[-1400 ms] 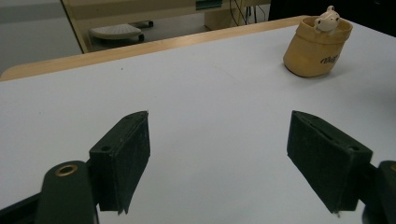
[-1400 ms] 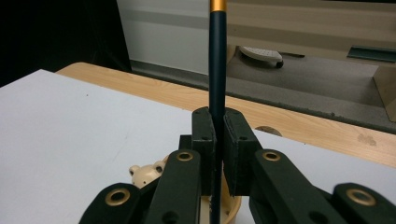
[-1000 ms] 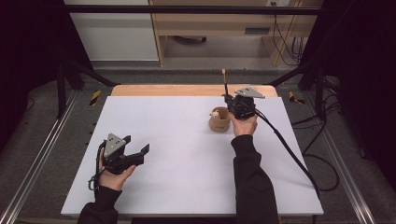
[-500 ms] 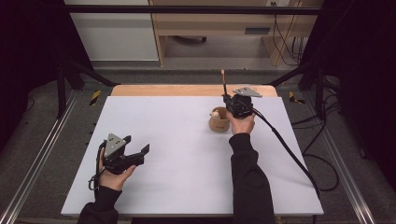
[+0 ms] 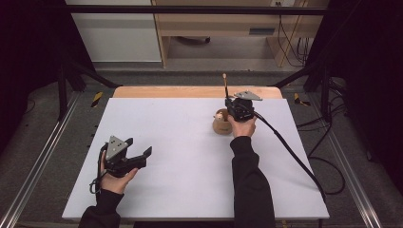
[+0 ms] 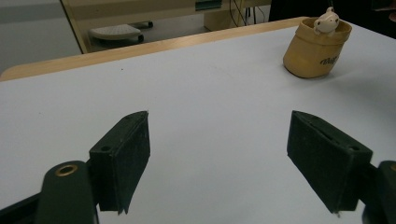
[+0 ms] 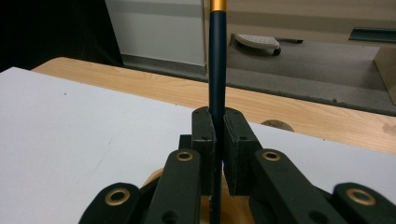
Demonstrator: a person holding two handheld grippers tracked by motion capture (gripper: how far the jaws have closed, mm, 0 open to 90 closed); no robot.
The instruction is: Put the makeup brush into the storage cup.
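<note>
Right tool (image 7: 215, 135) clamps an upright dark pen (image 7: 217, 60) above the tan pot (image 5: 220, 123).

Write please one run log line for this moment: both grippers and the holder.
right gripper: shut on dark pen, upright above tan pen holder | left gripper: open, empty, over white table

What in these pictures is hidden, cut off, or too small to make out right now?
- Lower end of the pen: right gripper view, hidden behind the right gripper, whose jaws are shut on it.
- Pen's top: same view, cut off by the upper edge.
- Writing on the tan holder: left gripper view, too small to read.
- Holder's inside: high view, covered by the right hand.
</note>
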